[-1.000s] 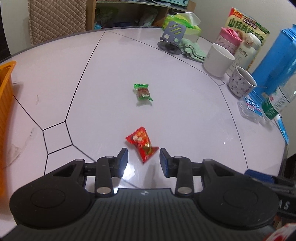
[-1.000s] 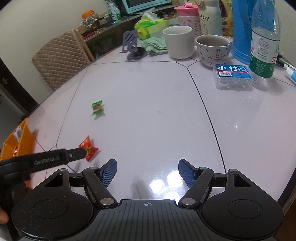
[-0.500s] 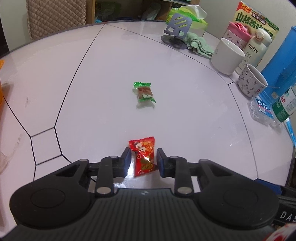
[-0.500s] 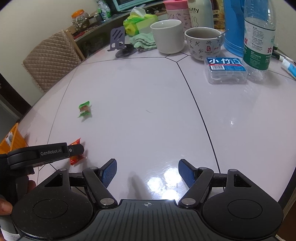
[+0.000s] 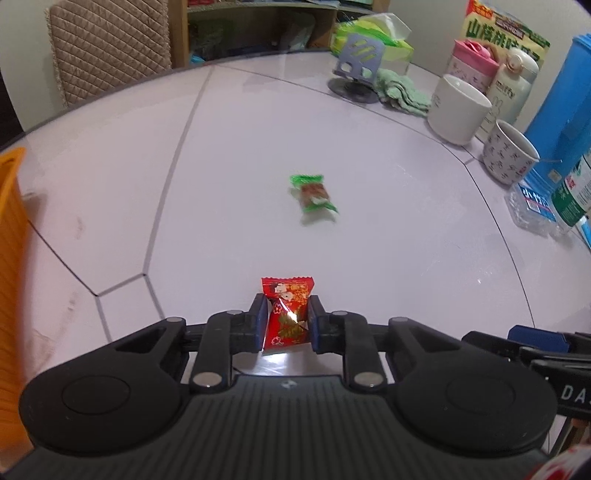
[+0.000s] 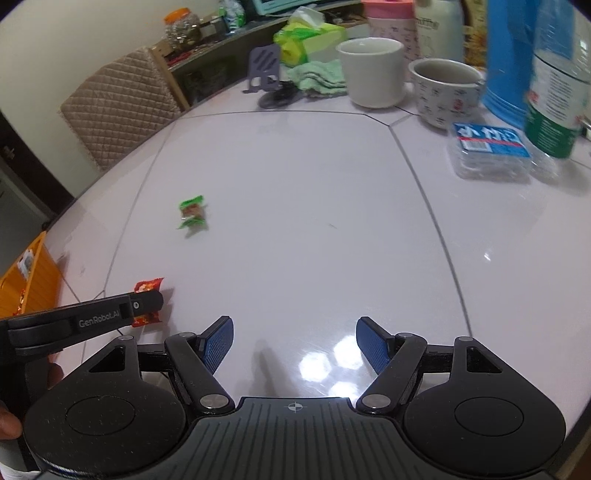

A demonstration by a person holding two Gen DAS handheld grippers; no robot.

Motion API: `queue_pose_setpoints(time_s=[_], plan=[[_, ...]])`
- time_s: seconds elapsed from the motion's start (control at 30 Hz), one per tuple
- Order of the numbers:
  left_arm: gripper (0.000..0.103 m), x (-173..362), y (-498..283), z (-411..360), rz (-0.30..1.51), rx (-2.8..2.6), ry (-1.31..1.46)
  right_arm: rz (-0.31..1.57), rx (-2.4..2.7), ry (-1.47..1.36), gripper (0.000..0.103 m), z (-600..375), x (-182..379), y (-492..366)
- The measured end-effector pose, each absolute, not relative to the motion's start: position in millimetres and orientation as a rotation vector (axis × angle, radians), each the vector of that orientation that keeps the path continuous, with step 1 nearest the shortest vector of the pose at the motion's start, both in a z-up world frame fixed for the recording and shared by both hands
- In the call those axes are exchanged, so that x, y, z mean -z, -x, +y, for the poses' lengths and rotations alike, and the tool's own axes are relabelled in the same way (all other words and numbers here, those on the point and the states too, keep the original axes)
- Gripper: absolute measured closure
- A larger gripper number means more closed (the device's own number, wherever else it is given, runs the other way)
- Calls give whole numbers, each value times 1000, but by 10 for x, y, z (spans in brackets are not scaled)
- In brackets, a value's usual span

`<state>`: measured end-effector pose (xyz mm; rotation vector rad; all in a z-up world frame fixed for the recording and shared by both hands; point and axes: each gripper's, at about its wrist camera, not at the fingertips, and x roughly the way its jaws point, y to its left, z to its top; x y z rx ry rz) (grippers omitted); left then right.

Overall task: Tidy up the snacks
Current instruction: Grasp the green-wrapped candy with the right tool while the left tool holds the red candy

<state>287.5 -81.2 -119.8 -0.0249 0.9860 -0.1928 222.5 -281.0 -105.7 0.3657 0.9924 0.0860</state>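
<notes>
Left claw (image 5: 284, 320) clamped on red candy (image 5: 287, 314) at the near surface (image 5: 332, 147), pinched mid-wrapper, presumably for the orange bin (image 5: 11, 221) at left. Right claw (image 6: 294, 345) open, empty. Green candy (image 5: 313, 194) loose mid-surface; path clear. Mugs (image 5: 458, 109) and bottles well off right.

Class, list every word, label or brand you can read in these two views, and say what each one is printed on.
"GenRobot.AI": side of the left gripper.
"miffy": white bottle.
"山楂桃": first large characters on the snack box; the rest is hidden.
"DA": edge of the right gripper, cut off.
White characters on the clear box's blue label: too blurred.
Water bottle label, red candy, green candy: unreadable.
</notes>
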Motion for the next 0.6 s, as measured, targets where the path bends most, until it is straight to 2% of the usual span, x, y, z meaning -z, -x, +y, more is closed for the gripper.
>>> queue_pose_setpoints(time_s=[0.47,0.6], plan=[[83,904,-3035,-153,916,59,56,858,-265,-237,30,-2159,999,-2874],[83,847,-3096,-9,900,35,66,835,-296,-206,43,-2006,1045,-3072]])
